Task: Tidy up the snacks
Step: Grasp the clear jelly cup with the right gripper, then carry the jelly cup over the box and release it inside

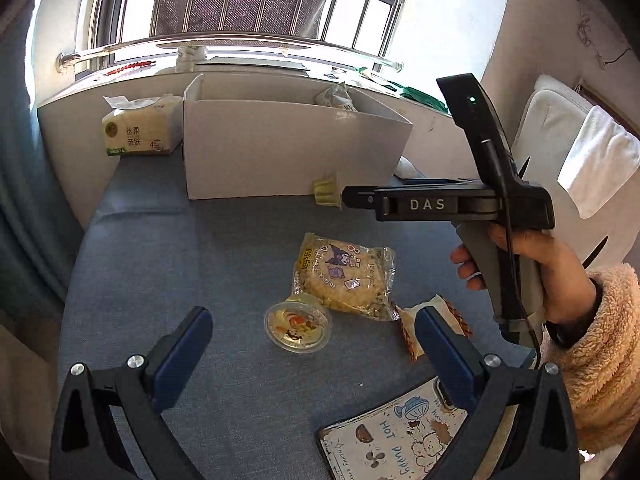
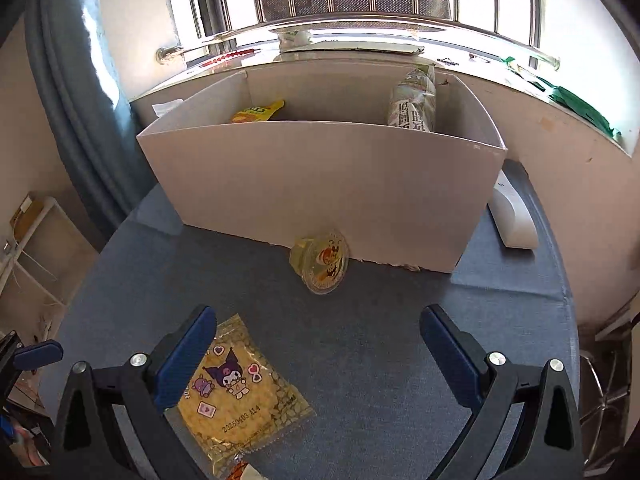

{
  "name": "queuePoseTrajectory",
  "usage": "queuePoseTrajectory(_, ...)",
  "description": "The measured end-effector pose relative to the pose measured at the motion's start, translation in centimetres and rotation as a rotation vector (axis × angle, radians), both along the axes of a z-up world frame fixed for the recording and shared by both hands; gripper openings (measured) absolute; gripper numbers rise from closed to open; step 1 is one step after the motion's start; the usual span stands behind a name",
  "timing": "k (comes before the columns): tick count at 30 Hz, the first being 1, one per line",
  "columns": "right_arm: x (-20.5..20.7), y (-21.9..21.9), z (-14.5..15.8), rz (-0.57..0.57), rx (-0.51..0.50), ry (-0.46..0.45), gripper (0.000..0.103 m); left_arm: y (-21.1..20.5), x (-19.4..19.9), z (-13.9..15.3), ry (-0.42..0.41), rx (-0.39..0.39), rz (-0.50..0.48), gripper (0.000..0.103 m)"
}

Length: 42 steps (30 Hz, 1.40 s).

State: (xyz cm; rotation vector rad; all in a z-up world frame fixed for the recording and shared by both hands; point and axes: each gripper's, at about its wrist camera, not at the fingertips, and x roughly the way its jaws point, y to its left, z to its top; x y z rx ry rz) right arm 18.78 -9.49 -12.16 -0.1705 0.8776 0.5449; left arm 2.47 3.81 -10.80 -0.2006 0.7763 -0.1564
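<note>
A white cardboard box [image 1: 280, 152] stands at the back of the blue table; it also shows in the right wrist view [image 2: 320, 184], holding a yellow packet [image 2: 258, 112] and a green-white packet [image 2: 412, 104]. A jelly cup [image 2: 322, 266] lies on its side against the box front, also seen in the left wrist view [image 1: 326, 190]. A second jelly cup [image 1: 298, 326] lies between my left gripper's fingers' line of sight, beside a Kuromi rice cracker pack [image 1: 346, 274], which also shows in the right wrist view [image 2: 236, 396]. A small wrapped snack [image 1: 424, 320] lies to the right. My left gripper [image 1: 312, 348] is open and empty. My right gripper [image 2: 316, 348] is open and empty, above the table facing the box.
A tissue pack [image 1: 140, 128] sits left of the box. A white device [image 2: 514, 216] lies right of the box. A printed card [image 1: 396, 436] lies at the table's near edge. A windowsill with a rail [image 1: 224, 44] runs behind. A white chair [image 1: 580, 152] stands at right.
</note>
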Motion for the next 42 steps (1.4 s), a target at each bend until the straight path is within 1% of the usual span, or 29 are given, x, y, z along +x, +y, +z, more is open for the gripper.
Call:
queuePoseTrajectory(2, 1.3, 1.7, -0.8, -0.018, -0.063, -0.001, 0.103, 0.4, -0.3, -0.1, 0.001, 0.0, 0.01, 0.103)
queuePoseTrajectory(7, 3.9, 4.2, -3.5, -0.018, -0.148, 0.059, 0.102, 1.4, -0.7, -0.2, 0.005, -0.005, 0.024, 0.103)
queuePoseTrajectory(8, 4.2, 4.3, -3.8, -0.016, -0.148, 0.067, 0.096, 1.5, -0.7, -0.3, 0.009, -0.003, 0.025, 0.103)
queuePoseTrajectory(9, 4.5, 4.4, -4.1, -0.011, -0.141, 0.078, 0.082, 1.7, -0.8, -0.3, 0.011, 0.0, 0.028, 0.103)
queuePoseTrajectory(10, 4.6, 4.5, -4.2, -0.008, -0.133, 0.079, 0.076, 1.9, -0.7, -0.5, 0.016, 0.0, 0.031, 0.103)
queuePoseTrajectory(12, 4.7, 4.4, -4.1, -0.012, -0.122, 0.066, 0.049, 2.2, -0.5, -0.9, 0.027, -0.009, 0.031, 0.103)
queuePoseTrajectory(14, 4.8, 4.2, -4.3, -0.013, -0.117, 0.083, 0.049, 2.1, -0.5, -1.1, 0.031, -0.01, 0.025, 0.103)
queuePoseTrajectory(15, 4.9, 3.9, -4.4, -0.006, -0.098, 0.091, 0.049, 2.0, -0.4, -1.1, 0.033, -0.006, 0.018, 0.103)
queuePoseTrajectory(20, 3.2, 2.1, -4.4, 0.042, -0.037, 0.106, 0.049, 1.2, 0.3, -1.8, 0.059, 0.007, -0.039, 0.103)
queuePoseTrajectory(24, 0.8, -0.6, -2.6, 0.061, 0.067, 0.105, 0.049, 0.7, 1.5, -2.8, 0.093, 0.039, -0.062, 0.103)
queuePoseTrajectory(27, -1.5, -2.9, -1.4, 0.07, 0.152, 0.11, 0.049, 0.2, 2.3, -3.4, 0.098, 0.063, -0.093, 0.102)
queuePoseTrajectory(30, -3.7, -5.1, -0.1, 0.073, 0.225, 0.11, 0.049, 0.3, 3.3, -3.9, 0.115, 0.04, -0.121, 0.099)
queuePoseTrajectory(31, -4.4, -5.8, 0.3, 0.074, 0.239, 0.111, 0.049, 0.3, 3.5, -4.1, 0.114, 0.032, -0.134, 0.091)
queuePoseTrajectory(32, -5.2, -6.5, 0.8, 0.071, 0.255, 0.108, 0.049, 0.3, 3.8, -4.3, 0.121, 0.029, -0.143, 0.079)
queuePoseTrajectory(33, -5.8, -7.1, 1.0, 0.067, 0.267, 0.104, 0.049, 0.3, 4.0, -4.7, 0.134, 0.037, -0.142, 0.069)
queuePoseTrajectory(34, -6.1, -7.8, 1.6, 0.064, 0.282, 0.106, 0.049, 0.3, 4.3, -5.0, 0.149, 0.044, -0.139, 0.05)
queuePoseTrajectory(35, -6.6, -8.2, 1.8, 0.059, 0.298, 0.108, 0.049, 0.2, 4.2, -5.0, 0.132, 0.05, -0.134, 0.051)
queuePoseTrajectory(37, -7.3, -9.4, 2.0, 0.048, 0.322, 0.116, 0.049, -0.2, 3.9, -4.9, 0.133, 0.042, -0.14, 0.051)
queuePoseTrajectory(38, -7.4, -9.8, 2.2, 0.045, 0.325, 0.124, 0.049, -0.3, 3.7, -4.8, 0.125, 0.043, -0.142, 0.05)
queuePoseTrajectory(40, -7.6, -10.3, 1.6, 0.046, 0.333, 0.133, 0.049, -0.4, 3.1, -4.4, 0.111, 0.043, -0.137, 0.05)
queuePoseTrajectory(41, -8.1, -10.6, 2.0, 0.044, 0.333, 0.134, 0.049, -0.4, 2.9, -4.0, 0.104, 0.045, -0.129, 0.049)
queuePoseTrajectory(42, -7.2, -10.4, 2.3, 0.04, 0.336, 0.133, 0.049, -0.3, 2.7, -3.5, 0.088, 0.046, -0.118, 0.049)
